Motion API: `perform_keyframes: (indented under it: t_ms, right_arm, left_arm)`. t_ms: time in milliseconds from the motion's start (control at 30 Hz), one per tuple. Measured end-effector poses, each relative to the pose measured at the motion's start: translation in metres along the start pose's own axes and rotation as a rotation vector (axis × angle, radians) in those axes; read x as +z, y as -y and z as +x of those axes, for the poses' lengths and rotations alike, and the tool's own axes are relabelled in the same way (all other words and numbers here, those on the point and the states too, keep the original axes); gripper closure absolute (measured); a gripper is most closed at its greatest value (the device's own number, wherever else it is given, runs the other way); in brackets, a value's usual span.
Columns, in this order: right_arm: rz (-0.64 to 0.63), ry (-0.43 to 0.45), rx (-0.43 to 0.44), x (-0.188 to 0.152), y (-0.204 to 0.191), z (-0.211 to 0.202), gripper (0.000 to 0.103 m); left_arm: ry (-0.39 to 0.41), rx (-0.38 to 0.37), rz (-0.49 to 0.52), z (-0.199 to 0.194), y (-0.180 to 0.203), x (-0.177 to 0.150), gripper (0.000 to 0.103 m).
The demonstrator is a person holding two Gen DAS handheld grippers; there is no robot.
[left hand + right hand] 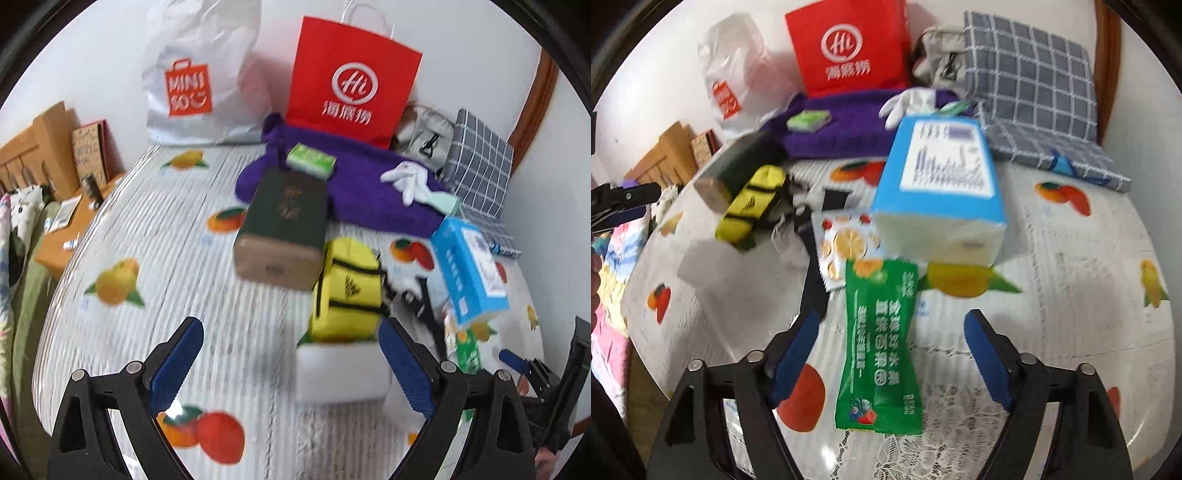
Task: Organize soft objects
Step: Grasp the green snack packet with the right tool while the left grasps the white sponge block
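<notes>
Clutter covers the fruit-print bed (184, 258): from the left wrist view, a yellow pouch (345, 291) lies just above centre, its lower end resting on a white block (341, 373), with a dark green box (284, 225) touching it at 11 o'clock and a blue tissue pack (467, 266) at 2 o'clock. A purple towel (354, 173) spreads at 12 o'clock, carrying a small green packet (311, 159) and a white glove (408, 179). Behind it stand a red paper bag (351, 77) with a white "Hi" logo and Chinese characters, and a white plastic bag (199, 74) printed "MINISO". A grey checked cushion (476, 162) leans at 1 o'clock. The left gripper (291, 365) has its fingers spread wide, the white block between them but untouched. In the right wrist view, the right gripper (890, 354) also stands spread, pinching nothing; a green snack packet (881, 347) with Chinese lettering lies flat between its fingers, the tissue pack just above at 12 o'clock.
</notes>
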State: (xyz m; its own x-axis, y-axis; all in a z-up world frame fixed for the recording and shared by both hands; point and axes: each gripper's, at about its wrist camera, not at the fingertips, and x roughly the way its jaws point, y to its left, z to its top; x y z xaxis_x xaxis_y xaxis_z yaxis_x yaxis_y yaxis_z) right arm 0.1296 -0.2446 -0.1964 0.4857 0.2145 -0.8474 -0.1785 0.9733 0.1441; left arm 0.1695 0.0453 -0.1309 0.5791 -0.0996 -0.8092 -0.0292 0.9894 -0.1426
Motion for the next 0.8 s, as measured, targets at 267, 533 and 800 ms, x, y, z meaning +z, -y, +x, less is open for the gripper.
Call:
perform_keyframes:
  t_ms: [267,533,800]
  right_arm:
    - [-0.089,0.006,-0.081,-0.019,-0.017,0.022,0.039]
    - [-0.043,0.074,-0.058,-0.029,-0.003,0.012,0.069]
    - [-0.028,0.097,-0.028,-0.030,-0.001,0.011,0.069]
  left_arm:
    - [-0.026,-0.008,0.003,0.007,0.004,-0.023,0.007]
    - [-0.054,-0.008,0.076,0.027,0.038,-0.038,0.006]
    - [-0.094,0.002,0.065,0.046,0.048,-0.038,0.006]
